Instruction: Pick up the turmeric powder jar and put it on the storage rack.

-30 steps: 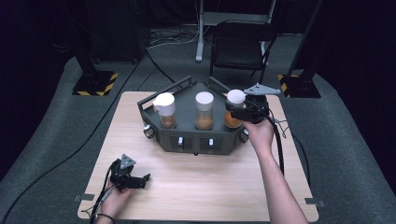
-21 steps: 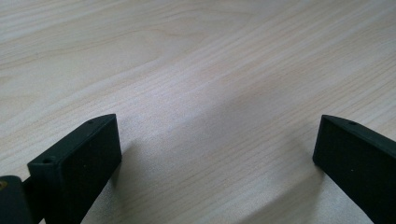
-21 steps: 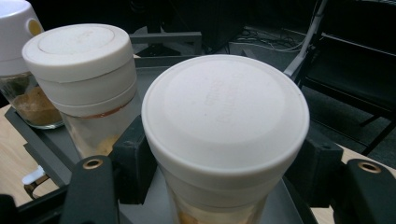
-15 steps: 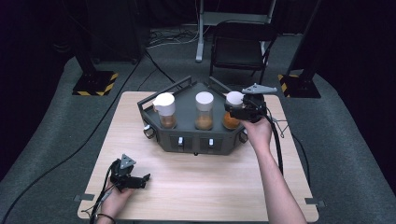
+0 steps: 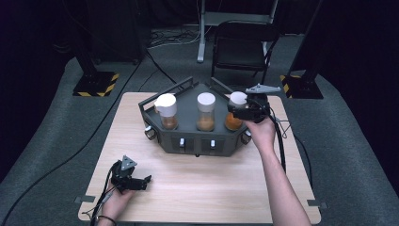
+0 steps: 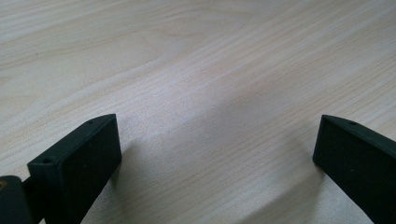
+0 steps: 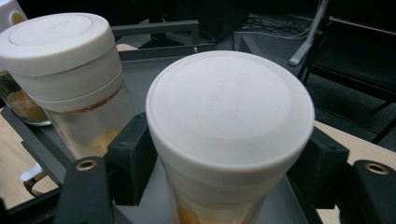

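Dark studio floor with cables, a black chair (image 5: 243, 49) and two stands on striped bases surrounds the pale wooden counter (image 5: 202, 188), which carries a dark six-sided rack (image 5: 195, 134) near its far edge. Thing in hand: the right-hand jar (image 5: 236, 113), white-capped, orange-brown powder in the bottom, standing upright in the rack's right slot. Right tool (image 7: 224, 161) straddles this jar just under its white cap (image 7: 229, 107); its jaws have just been opening, and the jar sits between them with the pads close against the glass on both sides, though whether they still press cannot be told from the right gripper view. Judged reason for the low grip under the cap: the wider cap would stop the jar slipping through on a lift, or the jar has just been seated and the hold is being let go. Middle jar (image 5: 206, 111) stands just beside it on the same rack, near enough that the inner jaw has little room to swing; the left jar (image 5: 166, 111), with a spouted cap, is farther off. Left tool (image 5: 133, 179) rests low over bare counter near the front edge, jaws wide apart, nothing between them, well clear of the rack.
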Available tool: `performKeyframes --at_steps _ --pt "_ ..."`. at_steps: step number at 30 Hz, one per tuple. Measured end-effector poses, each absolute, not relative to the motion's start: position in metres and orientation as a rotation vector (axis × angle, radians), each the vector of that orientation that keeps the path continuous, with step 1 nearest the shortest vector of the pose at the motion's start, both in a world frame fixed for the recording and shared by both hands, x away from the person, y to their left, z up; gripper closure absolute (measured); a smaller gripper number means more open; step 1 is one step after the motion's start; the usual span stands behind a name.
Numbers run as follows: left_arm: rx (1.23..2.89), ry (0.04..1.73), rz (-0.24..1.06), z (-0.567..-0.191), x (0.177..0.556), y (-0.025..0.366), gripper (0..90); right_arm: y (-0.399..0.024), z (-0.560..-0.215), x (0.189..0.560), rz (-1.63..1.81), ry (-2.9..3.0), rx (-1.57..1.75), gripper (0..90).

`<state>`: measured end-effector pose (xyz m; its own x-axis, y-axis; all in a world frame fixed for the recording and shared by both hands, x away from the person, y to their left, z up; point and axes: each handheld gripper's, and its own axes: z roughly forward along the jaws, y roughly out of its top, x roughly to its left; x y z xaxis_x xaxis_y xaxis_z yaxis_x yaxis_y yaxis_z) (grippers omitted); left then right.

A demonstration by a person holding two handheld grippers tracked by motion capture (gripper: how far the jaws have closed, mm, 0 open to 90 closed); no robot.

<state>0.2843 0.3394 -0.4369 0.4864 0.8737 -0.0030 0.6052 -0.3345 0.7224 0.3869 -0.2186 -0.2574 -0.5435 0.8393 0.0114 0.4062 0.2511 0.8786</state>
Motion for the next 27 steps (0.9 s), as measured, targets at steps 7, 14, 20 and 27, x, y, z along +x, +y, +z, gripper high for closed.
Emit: performKeyframes --at_steps 7,14,20,27 --pt "2.063 1.215 0.515 -0.437 0.284 0.339 0.5 -0.219 -0.258 0.385 1.231 2.065 1.138 22.3" --pt "2.063 1.215 0.515 -0.437 0.284 0.339 0.5 -0.226 -0.262 0.380 1.244 2.074 1.126 17.1" --pt "2.063 1.215 0.515 -0.437 0.284 0.339 0.5 -0.233 -0.269 0.376 1.245 2.073 1.136 14.1" --pt "2.063 1.215 0.516 -0.437 0.284 0.339 0.5 -0.244 -0.282 0.370 1.247 2.083 1.144 13.2"
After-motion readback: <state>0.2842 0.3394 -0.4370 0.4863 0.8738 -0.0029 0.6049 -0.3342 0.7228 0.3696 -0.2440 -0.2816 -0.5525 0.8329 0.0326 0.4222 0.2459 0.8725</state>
